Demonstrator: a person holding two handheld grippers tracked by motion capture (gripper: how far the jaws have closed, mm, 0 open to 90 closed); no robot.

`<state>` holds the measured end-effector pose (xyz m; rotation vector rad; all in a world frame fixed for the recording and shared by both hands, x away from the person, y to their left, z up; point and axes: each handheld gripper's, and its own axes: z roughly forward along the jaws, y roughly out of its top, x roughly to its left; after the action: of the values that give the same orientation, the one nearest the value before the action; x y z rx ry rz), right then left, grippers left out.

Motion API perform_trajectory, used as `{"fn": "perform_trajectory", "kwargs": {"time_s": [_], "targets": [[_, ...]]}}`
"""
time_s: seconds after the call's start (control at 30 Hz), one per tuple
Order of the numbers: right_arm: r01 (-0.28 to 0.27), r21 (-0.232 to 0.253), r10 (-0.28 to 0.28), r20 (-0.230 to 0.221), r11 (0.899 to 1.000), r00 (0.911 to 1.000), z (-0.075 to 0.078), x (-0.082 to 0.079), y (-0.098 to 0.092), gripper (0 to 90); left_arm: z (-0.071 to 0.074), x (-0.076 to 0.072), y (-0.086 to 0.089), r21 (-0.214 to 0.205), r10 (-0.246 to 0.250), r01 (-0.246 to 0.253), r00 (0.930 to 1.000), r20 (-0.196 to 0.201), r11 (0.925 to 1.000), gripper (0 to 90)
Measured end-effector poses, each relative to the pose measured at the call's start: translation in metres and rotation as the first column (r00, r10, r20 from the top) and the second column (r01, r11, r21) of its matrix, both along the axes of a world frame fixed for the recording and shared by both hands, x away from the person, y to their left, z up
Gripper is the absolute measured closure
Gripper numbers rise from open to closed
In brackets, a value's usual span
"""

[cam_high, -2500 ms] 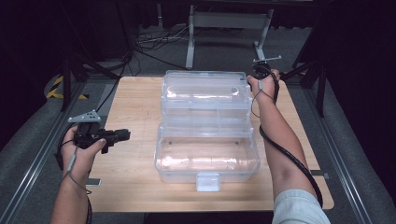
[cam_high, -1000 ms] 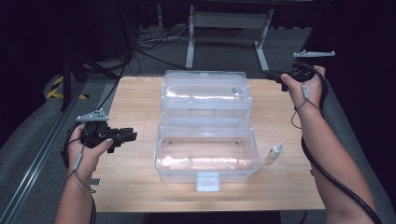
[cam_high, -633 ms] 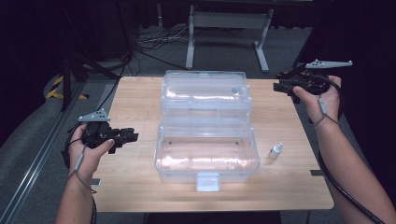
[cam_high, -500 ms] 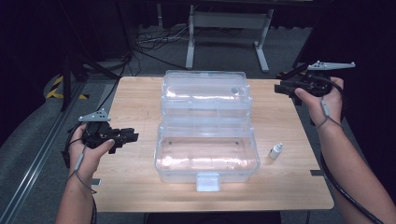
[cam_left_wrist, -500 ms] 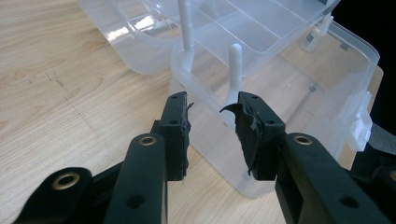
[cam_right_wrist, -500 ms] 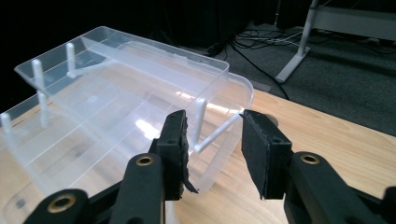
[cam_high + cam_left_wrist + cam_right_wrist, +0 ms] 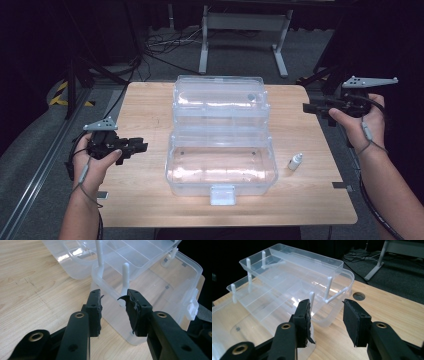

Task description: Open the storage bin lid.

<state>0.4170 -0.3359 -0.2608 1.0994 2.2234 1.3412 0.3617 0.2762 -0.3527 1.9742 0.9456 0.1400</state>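
High view: a clear plastic organizer box (image 7: 220, 145) stands open in the middle of the wooden table (image 7: 145, 100), its tiered trays stepped back toward the far edge and its latch tab facing the near edge. A small white dropper bottle (image 7: 295, 161) stands upright on the table just beside the box's right end, not touching it.

The left gripper (image 7: 134, 146) is held over the table's left part, near the box's left end but apart from it. In the left gripper view the left gripper's jaws stand partly open with nothing between the pads; they point at the box's corner.

The right gripper (image 7: 311, 107) is held at the table's right edge, well apart from the bottle. In the right gripper view its jaws have just been opening and stand wide apart, holding nothing; the stepped trays lie beyond them.
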Motion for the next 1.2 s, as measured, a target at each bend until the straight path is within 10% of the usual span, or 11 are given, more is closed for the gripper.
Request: {"fn": "perform_trajectory", "kwargs": {"time_s": [0.53,1.2], "targets": [[-0.032,-0.099,0.019,-0.123,0.995,0.9922,-0.023,-0.007,-0.002,55.9,-0.003,-0.003,0.002,0.005,0.005,-0.005,0.9998,-0.017,1.0,65.1],[-0.096,-0.242,0.024,-0.284,0.965,0.9584,-0.057,0.005,0.011,51.6,-0.005,-0.017,0.012,0.014,0.037,-0.037,0.9987,-0.034,0.9992,64.7]]}}
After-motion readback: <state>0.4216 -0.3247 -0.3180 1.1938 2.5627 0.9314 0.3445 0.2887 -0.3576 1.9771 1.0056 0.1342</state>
